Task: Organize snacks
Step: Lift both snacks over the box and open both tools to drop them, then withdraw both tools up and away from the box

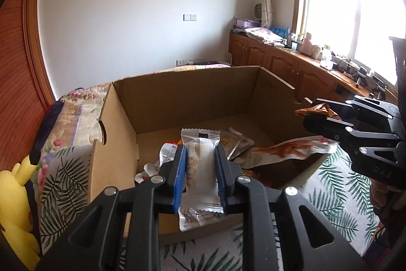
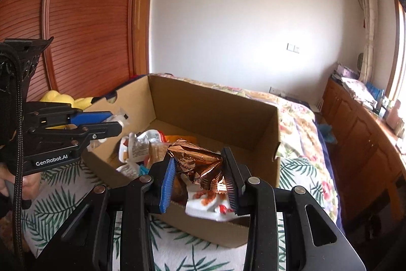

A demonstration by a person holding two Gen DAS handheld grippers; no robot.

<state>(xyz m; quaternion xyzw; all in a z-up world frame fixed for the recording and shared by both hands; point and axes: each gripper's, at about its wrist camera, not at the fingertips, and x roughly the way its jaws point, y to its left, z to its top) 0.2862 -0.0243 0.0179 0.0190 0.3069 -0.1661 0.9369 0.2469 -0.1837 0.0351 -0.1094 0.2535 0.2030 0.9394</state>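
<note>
Left gripper jaws nearly closed, clamped on a white-and-silver crimped snack packet; right gripper clamped tight on a crumpled copper foil wrapper. Both hang over the near edge of the open brown cardboard box, where other packets already lie. Looks like mid-deposit: next, carry each further over the box, then release.

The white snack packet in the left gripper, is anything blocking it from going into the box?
Nothing visible blocks it. The white packet hangs above the open box, clamped in the left hand-held gripper. Other snacks lie on the box floor, with bare cardboard behind them.
</note>
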